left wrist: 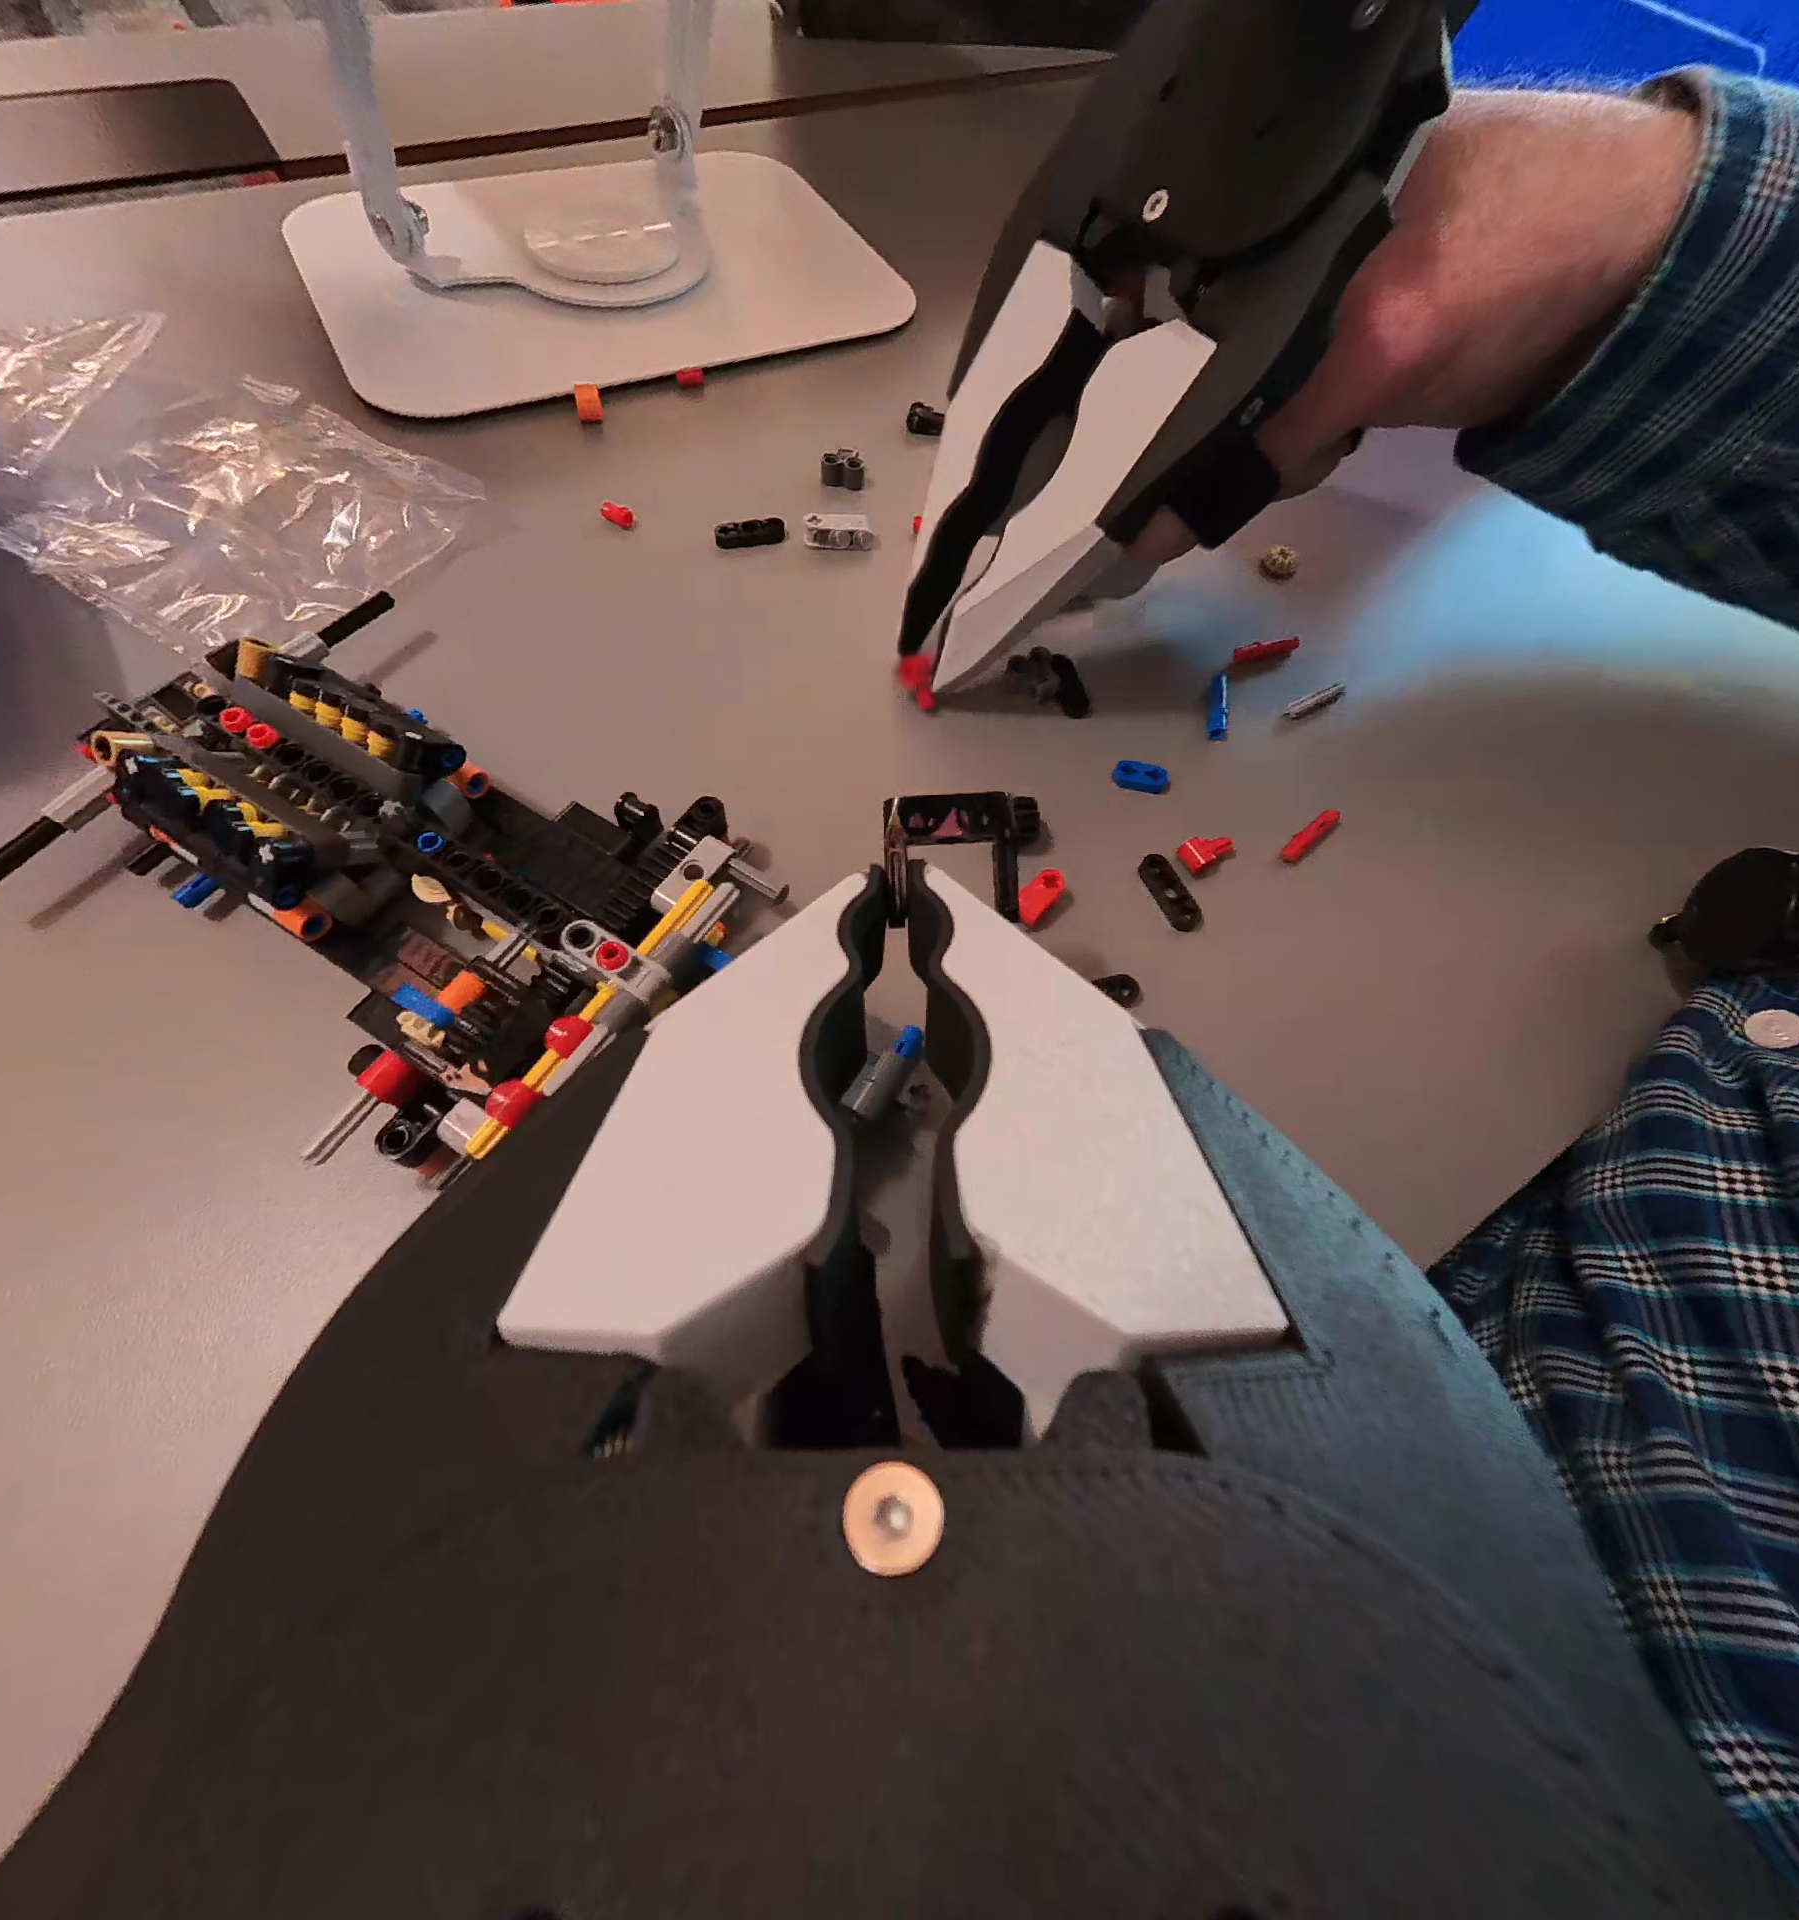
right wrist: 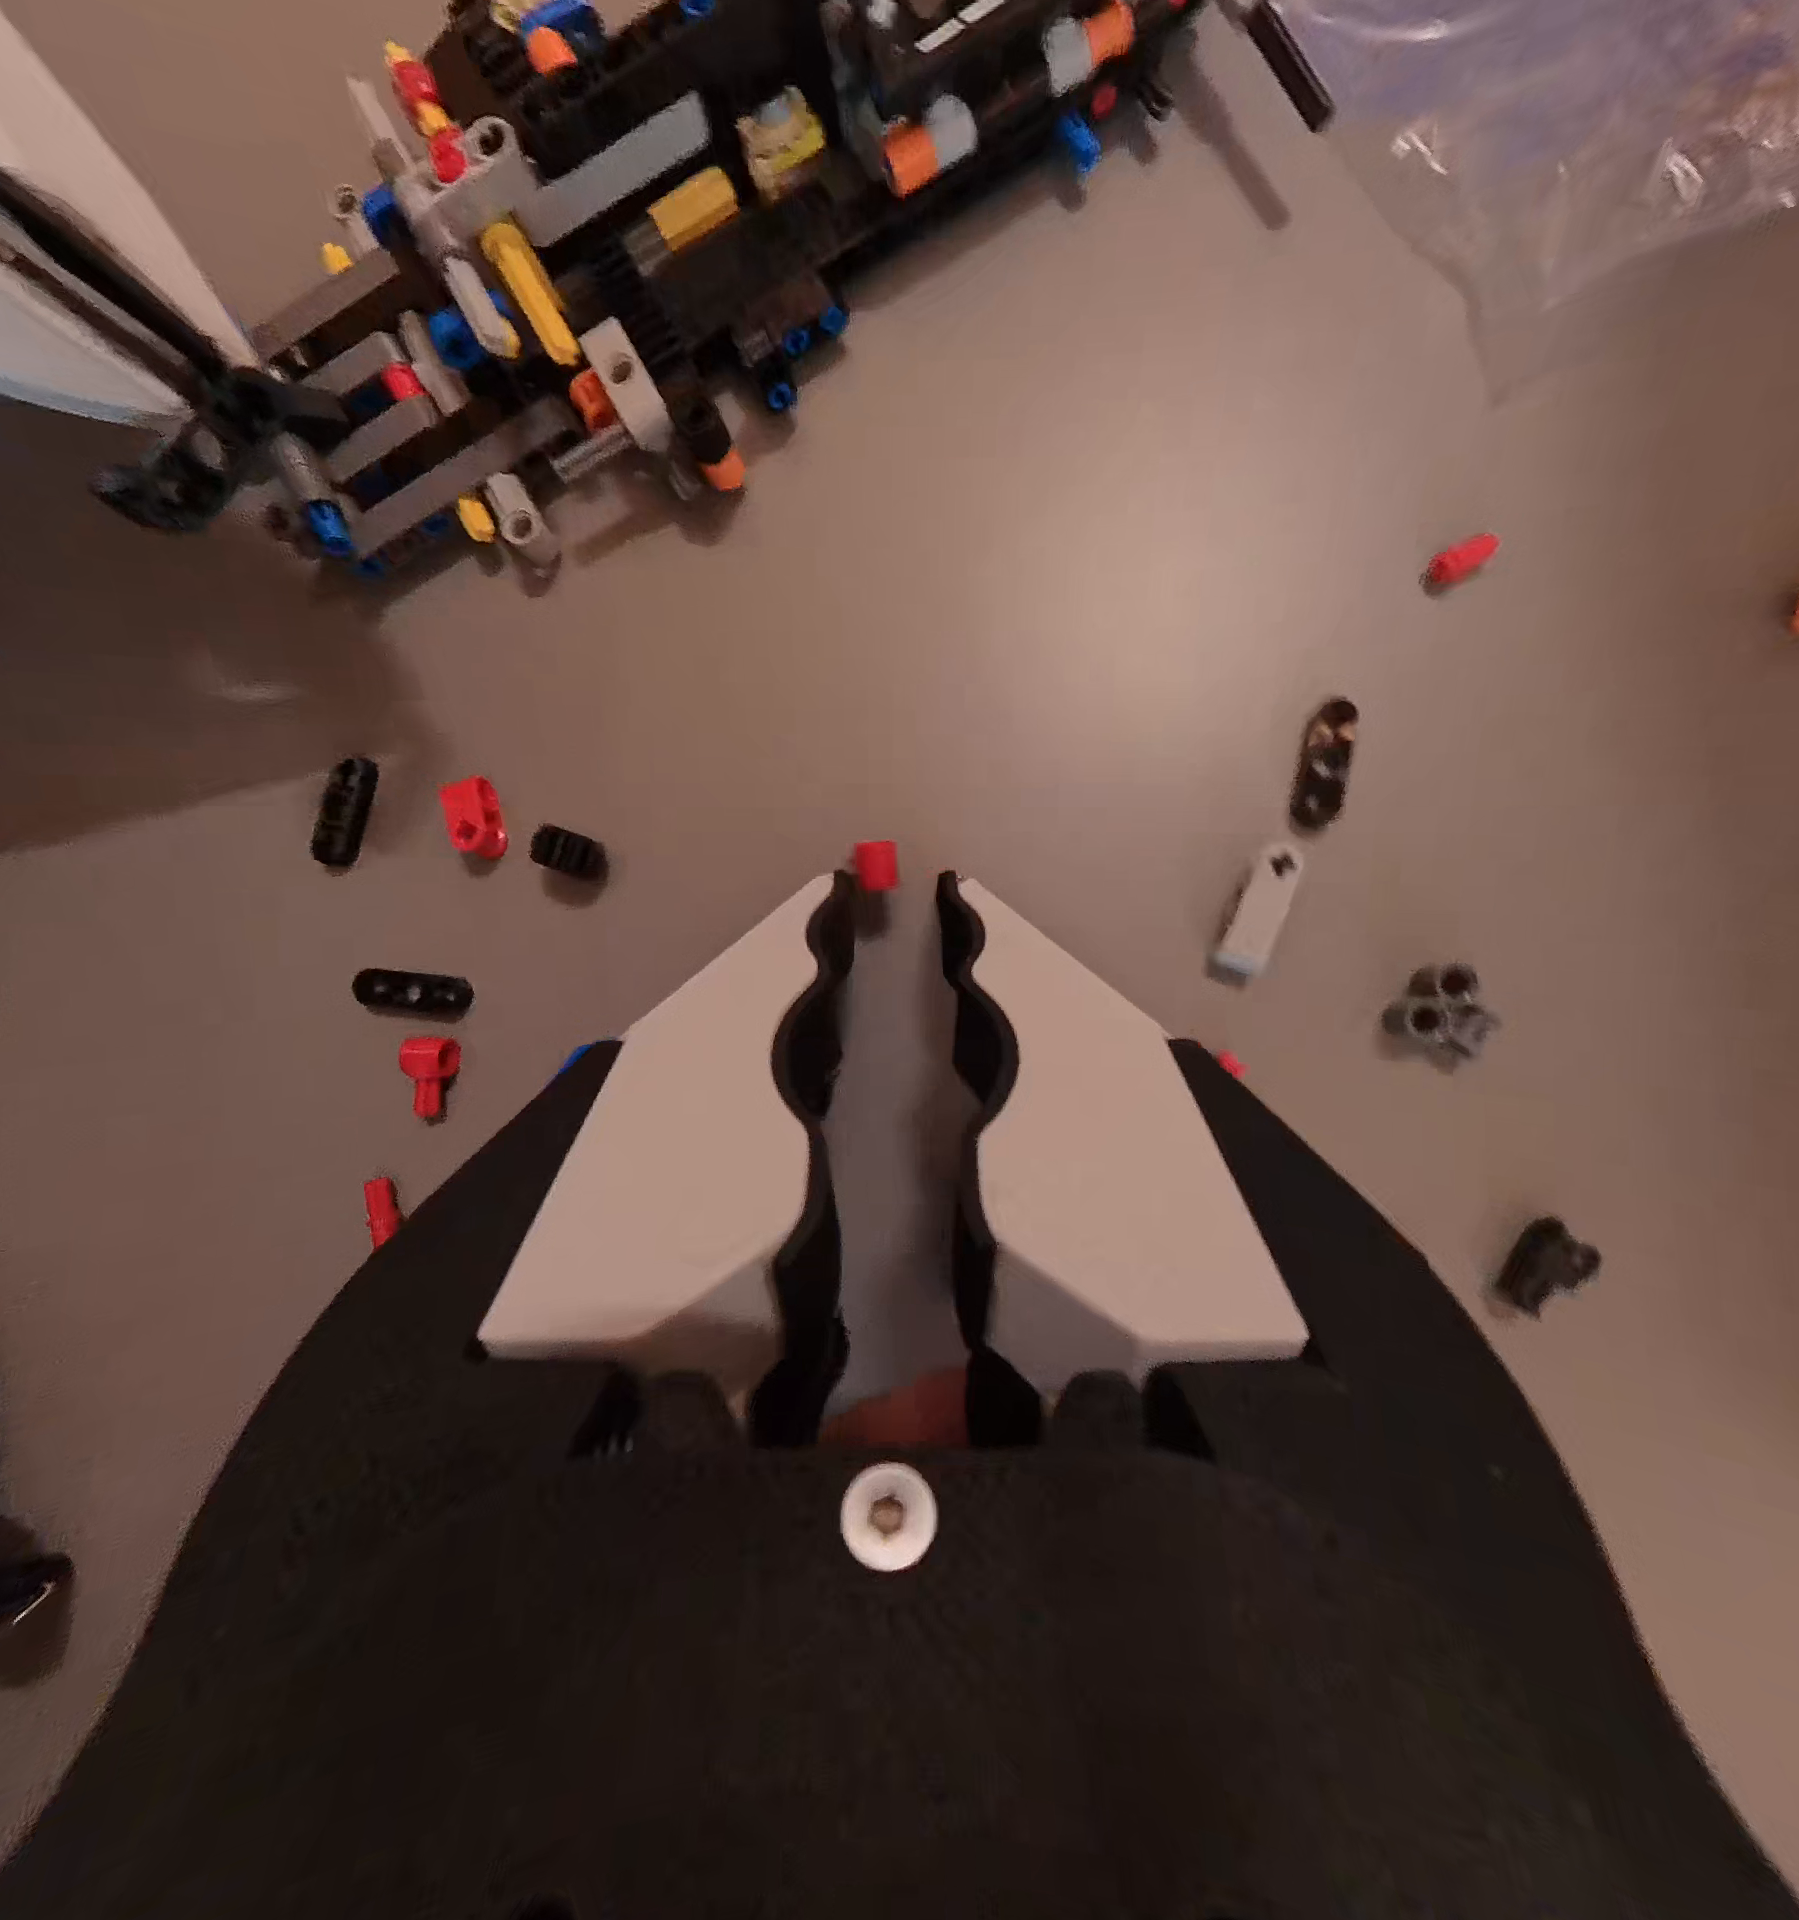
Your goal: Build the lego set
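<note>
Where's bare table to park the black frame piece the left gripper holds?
Bare table lies between the build, the right gripper and the black beam. Also bare left of the left gripper, below the build. Crowded: loose parts right of it around the blue link.

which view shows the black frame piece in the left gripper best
The left wrist view: the black frame piece sits pinched at the left gripper tips. The right wrist view shows it only blurred at its left edge.
</note>
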The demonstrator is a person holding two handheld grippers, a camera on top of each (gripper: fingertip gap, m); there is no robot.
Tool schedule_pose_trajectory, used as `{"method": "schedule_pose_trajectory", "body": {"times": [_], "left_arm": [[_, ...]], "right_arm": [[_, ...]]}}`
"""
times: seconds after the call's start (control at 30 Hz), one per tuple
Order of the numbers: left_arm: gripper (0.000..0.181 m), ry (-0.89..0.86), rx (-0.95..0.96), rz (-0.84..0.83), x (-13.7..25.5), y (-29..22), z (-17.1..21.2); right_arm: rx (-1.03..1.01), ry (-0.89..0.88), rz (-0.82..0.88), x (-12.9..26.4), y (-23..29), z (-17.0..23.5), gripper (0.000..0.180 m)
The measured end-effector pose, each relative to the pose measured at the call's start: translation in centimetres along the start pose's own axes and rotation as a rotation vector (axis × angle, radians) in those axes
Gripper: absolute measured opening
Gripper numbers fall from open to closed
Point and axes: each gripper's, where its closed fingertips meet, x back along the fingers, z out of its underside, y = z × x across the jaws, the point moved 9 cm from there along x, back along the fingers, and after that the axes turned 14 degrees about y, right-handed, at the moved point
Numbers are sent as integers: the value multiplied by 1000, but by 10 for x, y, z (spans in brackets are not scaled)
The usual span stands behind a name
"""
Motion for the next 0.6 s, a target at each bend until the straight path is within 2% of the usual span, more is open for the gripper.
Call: {"method": "schedule_pose_trajectory", "body": {"times": [0.43, 0.6], "left_arm": [[1, -11, 11, 19, -4, 8, 2], [0, -17, 12, 6, -1, 11, 1]], "right_arm": [[157, -69, 16, -1, 15, -22, 19], [171, -48, -68, -5, 13, -37, 15]]}}
